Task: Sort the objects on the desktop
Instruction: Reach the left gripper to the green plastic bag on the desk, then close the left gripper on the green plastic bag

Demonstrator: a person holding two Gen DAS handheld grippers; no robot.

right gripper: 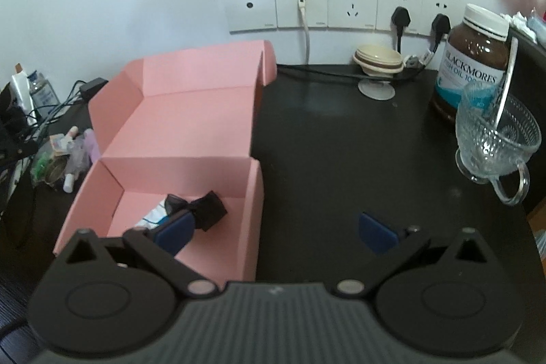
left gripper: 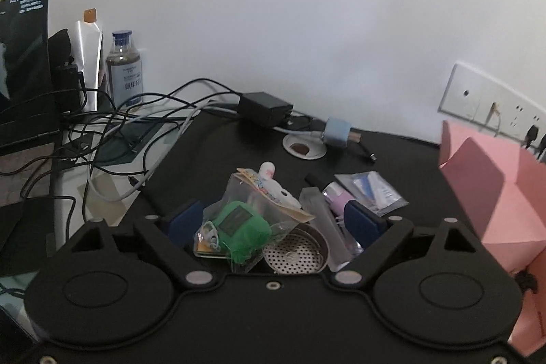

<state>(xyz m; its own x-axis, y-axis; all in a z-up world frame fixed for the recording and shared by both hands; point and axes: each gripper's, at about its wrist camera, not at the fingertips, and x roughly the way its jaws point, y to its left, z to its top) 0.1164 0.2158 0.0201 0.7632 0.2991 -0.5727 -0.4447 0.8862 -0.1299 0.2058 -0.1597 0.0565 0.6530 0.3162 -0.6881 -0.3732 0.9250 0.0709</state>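
Two items already inside the pink box (right gripper: 191,111), a heap (left gripper: 273,220) left beside it (both tools' jaws apart, gripping nothing).

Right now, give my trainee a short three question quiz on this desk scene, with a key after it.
1. True or false: the pink box is empty.
2. What lies between the left hand-held gripper fingers: A a glass cup, B a pile of small items, C a bottle?
3. What stands in the glass cup?

Key:
1. False; a black bow and a white packet lie inside.
2. B.
3. A spoon.
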